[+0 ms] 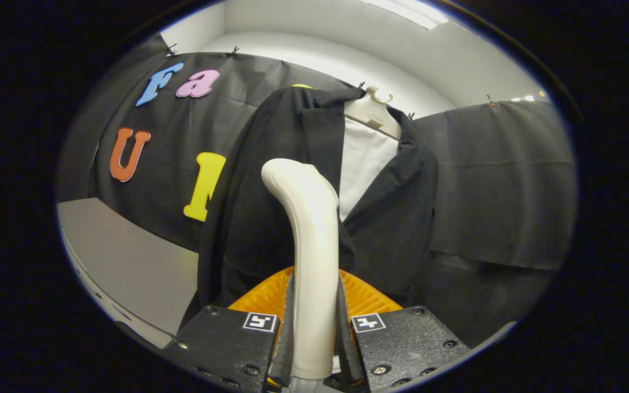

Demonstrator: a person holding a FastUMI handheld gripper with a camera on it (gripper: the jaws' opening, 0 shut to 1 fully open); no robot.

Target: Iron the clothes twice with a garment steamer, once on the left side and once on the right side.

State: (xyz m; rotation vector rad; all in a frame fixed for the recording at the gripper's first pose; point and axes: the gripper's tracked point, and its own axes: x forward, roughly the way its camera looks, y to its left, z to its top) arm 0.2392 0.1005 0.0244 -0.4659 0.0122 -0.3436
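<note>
A black jacket [271, 180] hangs on a white hanger [372, 112] against the booth's cloth wall, with a white panel [363, 164] showing in its open front. My gripper [314, 327] is shut on the cream handle of the garment steamer [309, 229], both fingers pressing its sides. The handle rises upright between the fingers and curves toward the jacket's left front panel. Whether the steamer's head touches the cloth is hidden. An orange ribbed part [369, 295] sits just behind the handle's base.
A grey tabletop [123, 256] lies to the left below the jacket. Black cloth wall [500, 174] spans behind and to the right. A white wall and ceiling rise above it.
</note>
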